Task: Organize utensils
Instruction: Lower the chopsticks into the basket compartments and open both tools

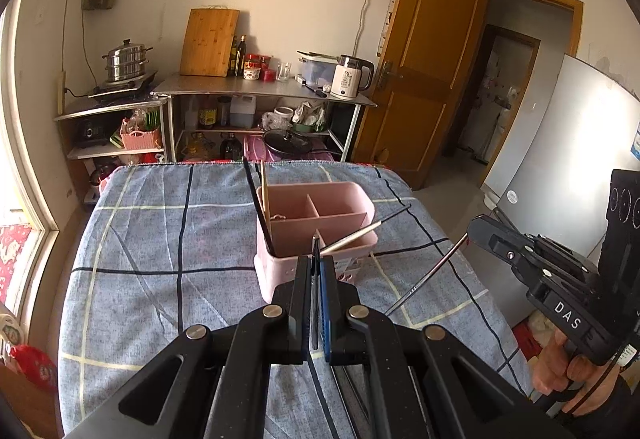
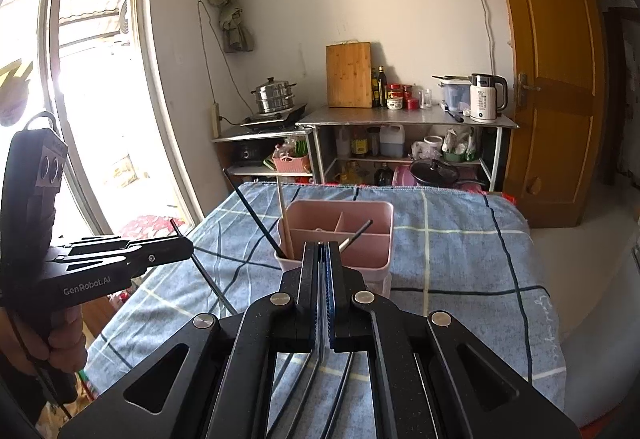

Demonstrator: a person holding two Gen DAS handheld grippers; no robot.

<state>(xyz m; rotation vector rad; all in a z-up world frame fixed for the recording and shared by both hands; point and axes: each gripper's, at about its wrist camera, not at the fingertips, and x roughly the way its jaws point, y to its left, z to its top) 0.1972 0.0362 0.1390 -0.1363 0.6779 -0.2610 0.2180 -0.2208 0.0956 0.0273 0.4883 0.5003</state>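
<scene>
Left wrist view: left gripper (image 1: 317,259) sits just short of the pink utensil caddy (image 1: 316,235), which stands on the blue plaid tablecloth (image 1: 160,239). Jaws are pinched down to a thin slot with a slim dark utensil handle (image 1: 315,303) clamped between the pads. Its long axis runs along the fingers, tip poking out toward the caddy's near wall. Can't tell what kind of utensil it is; only the edge shows.

Right gripper (image 1: 474,227) is off to the right of the caddy, above the cloth. Jaws closed on a metal chopstick (image 1: 428,273). The stick hangs diagonally, upper end at the jaws, lower end slanting down-left toward the cloth.

Right wrist view: same picture from the other side. Right gripper (image 2: 322,259) is squeezed nearly together on the thin stick, seen edge-on between the blue pads. Left gripper (image 2: 188,245) shows at left, closed on its dark rod (image 2: 208,275), which slants down-right toward the cloth.

Caddy contents:
- black chopstick (image 1: 256,205) in the near-left corner, leaning up and left
- wooden chopstick (image 1: 265,199) right beside it, close to upright
- metal-handled utensil (image 1: 352,237) in the near compartment, leaning right, dark end past the right rim

Kitchen shelf (image 1: 260,89) with an electric kettle (image 1: 350,77) stands beyond the table.
</scene>
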